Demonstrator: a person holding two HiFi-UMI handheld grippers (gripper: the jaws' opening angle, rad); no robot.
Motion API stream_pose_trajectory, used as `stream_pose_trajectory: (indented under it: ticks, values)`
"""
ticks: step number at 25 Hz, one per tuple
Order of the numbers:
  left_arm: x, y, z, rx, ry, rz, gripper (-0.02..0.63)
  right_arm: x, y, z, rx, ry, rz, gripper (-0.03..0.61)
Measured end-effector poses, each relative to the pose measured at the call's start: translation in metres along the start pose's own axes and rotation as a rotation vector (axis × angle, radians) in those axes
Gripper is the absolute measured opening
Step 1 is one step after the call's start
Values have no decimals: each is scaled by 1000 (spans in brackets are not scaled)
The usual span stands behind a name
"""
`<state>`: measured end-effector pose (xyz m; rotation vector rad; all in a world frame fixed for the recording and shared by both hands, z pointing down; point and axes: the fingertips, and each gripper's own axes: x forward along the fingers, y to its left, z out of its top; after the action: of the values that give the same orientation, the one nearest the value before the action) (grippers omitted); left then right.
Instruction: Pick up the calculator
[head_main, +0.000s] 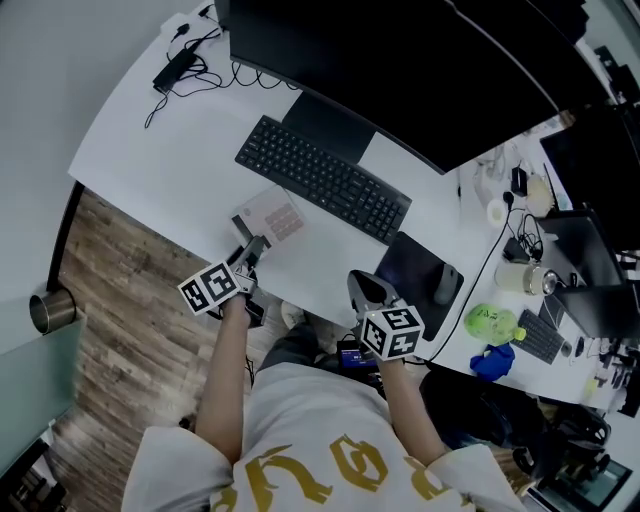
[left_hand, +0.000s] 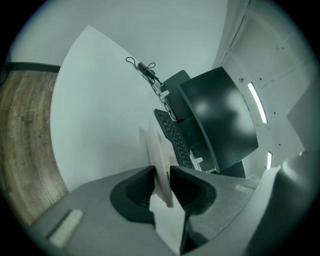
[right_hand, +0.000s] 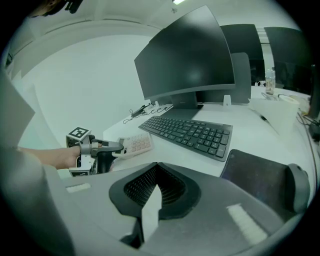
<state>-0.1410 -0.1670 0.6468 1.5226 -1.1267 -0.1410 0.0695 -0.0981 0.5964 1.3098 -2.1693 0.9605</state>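
The pale calculator (head_main: 272, 217) lies on the white desk (head_main: 170, 140), just in front of the black keyboard's left end. My left gripper (head_main: 250, 250) is shut on its near edge. In the left gripper view the calculator (left_hand: 159, 160) shows edge-on, pinched between the two jaws of the left gripper (left_hand: 161, 175). The right gripper view shows the same hold from the side, with the left gripper (right_hand: 117, 147) on the calculator (right_hand: 136, 143). My right gripper (head_main: 362, 288) hovers at the desk's front edge beside the mouse pad. In its own view the right gripper (right_hand: 156, 170) is shut with nothing in it.
A black keyboard (head_main: 322, 177) and a large monitor (head_main: 400, 70) stand behind the calculator. A dark mouse pad (head_main: 415, 270) with a mouse (head_main: 447, 285) lies to the right. A power adapter with cables (head_main: 180, 65) sits at the far left. Green (head_main: 490, 322) and blue (head_main: 492, 362) objects crowd the right end.
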Motion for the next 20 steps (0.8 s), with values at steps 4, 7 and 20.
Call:
stream_pose_trajectory:
  ticks: [4, 7, 20]
  values:
    - [1, 5, 1, -42, 5, 10, 84, -1, -1, -1, 8, -2, -6, 25]
    - [3, 4, 3, -82, -10, -18, 80, -1, -3, 1, 7, -9, -6, 23]
    - [-24, -17, 5, -155, -93, -110, 72, -28, 12, 45, -9, -170, -3, 23]
